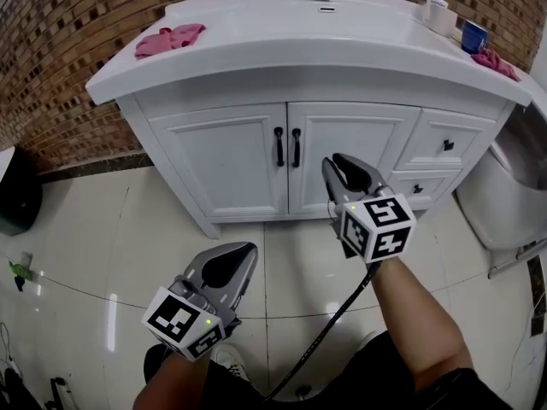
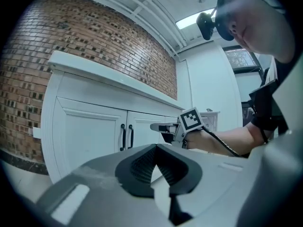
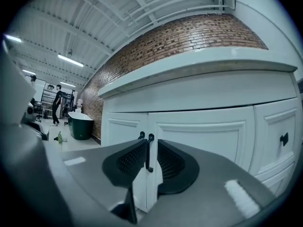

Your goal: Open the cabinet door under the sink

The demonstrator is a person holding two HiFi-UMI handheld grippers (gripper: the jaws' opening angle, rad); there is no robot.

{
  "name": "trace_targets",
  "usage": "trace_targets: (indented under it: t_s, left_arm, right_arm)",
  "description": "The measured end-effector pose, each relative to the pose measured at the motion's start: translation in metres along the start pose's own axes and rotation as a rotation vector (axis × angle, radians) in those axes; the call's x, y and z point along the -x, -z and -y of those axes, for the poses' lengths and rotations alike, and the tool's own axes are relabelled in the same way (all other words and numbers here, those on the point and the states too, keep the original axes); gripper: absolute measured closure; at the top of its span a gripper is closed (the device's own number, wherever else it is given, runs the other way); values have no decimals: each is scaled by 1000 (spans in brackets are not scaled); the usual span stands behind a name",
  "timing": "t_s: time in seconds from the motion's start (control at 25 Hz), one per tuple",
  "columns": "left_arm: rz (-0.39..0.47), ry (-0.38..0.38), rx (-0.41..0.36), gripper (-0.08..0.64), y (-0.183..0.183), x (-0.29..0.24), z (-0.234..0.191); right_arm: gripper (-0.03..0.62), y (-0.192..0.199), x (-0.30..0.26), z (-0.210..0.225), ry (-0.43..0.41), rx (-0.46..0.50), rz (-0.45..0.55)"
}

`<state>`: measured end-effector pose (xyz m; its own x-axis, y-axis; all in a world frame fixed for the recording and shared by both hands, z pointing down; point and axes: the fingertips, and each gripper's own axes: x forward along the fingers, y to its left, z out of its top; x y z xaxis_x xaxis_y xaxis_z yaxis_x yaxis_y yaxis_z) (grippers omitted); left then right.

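The white sink cabinet (image 1: 231, 156) has two doors, both shut, with black vertical handles side by side: the left handle (image 1: 279, 146) and the right handle (image 1: 296, 147). My right gripper (image 1: 333, 161) is held out level in front of the right door, a short way off it and open. In the right gripper view the right handle (image 3: 149, 155) shows through the gap of my right gripper (image 3: 151, 144), still beyond the pads. My left gripper (image 1: 246, 249) hangs lower and further back over the floor, its tips together and empty. From the left gripper (image 2: 155, 148) both handles (image 2: 127, 136) are visible.
Two drawers (image 1: 444, 145) sit right of the doors. A white fixture (image 1: 513, 182) stands to the right, a black bin (image 1: 17, 190) to the left. On the counter lie a pink cloth (image 1: 169, 38), a soap bottle (image 1: 437, 8) and a blue cup (image 1: 473, 37). A cable (image 1: 333, 319) trails from my right gripper.
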<state>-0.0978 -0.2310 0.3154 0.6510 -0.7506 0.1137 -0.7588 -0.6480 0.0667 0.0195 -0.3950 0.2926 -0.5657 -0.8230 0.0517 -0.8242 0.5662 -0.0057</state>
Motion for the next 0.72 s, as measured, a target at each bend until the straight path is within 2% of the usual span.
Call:
trace_targets:
  t_s: [0.12, 0.24, 0.48, 0.52, 0.72]
  left_arm:
    - [12, -2, 40, 555, 6, -5, -11]
    - [7, 9, 60, 554, 14, -8, -15]
    - [-29, 59, -83, 554, 28, -10, -3]
    - [-35, 62, -80, 555, 32, -10, -4]
    - [-76, 73, 54, 554, 46, -3, -15]
  right_arm:
    - [482, 11, -21, -6, -20, -13, -12]
    - [477, 22, -42, -7, -10, -6, -21]
    - [477, 35, -78, -13, 11, 3, -27]
    - [477, 36, -82, -13, 19, 1, -28]
    - [503, 45, -92, -11, 61, 0, -31]
